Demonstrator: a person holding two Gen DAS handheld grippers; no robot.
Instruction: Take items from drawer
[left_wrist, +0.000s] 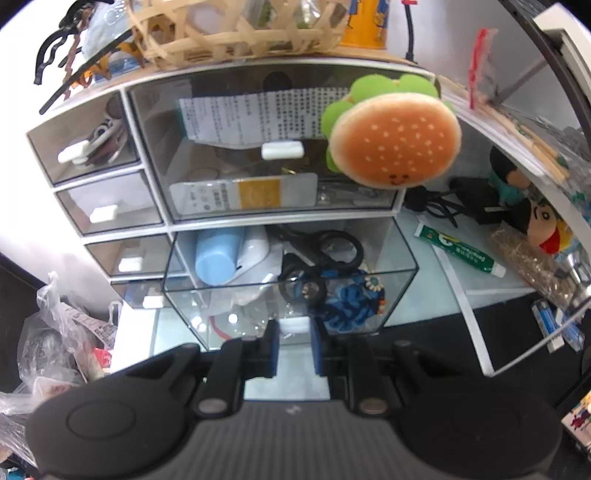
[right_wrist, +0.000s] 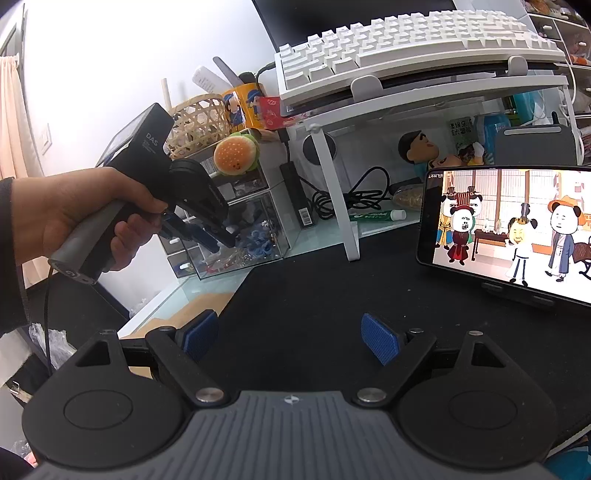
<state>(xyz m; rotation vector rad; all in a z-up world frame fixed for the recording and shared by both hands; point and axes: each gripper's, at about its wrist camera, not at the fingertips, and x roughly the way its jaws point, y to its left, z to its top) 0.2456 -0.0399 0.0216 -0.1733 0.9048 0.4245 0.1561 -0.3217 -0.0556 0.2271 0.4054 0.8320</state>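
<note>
A clear lower drawer (left_wrist: 291, 291) of a small drawer unit (left_wrist: 155, 206) is pulled out. It holds a light blue cup (left_wrist: 216, 254), black scissors (left_wrist: 325, 247), a blue beaded item (left_wrist: 351, 302) and plastic wrap. My left gripper (left_wrist: 293, 341) is shut on the drawer's white handle (left_wrist: 293, 325). It also shows in the right wrist view (right_wrist: 207, 236), at the drawer (right_wrist: 243, 236). My right gripper (right_wrist: 291, 338) is open and empty above the black desk mat (right_wrist: 332, 280).
A burger plush (left_wrist: 395, 144) hangs in front of the upper drawer. A woven basket (left_wrist: 236, 29) sits on the unit. A toothpaste tube (left_wrist: 458, 251), cables and dolls lie under a white riser (right_wrist: 332, 192) with a keyboard (right_wrist: 406, 44). A phone (right_wrist: 509, 229) plays a video at right.
</note>
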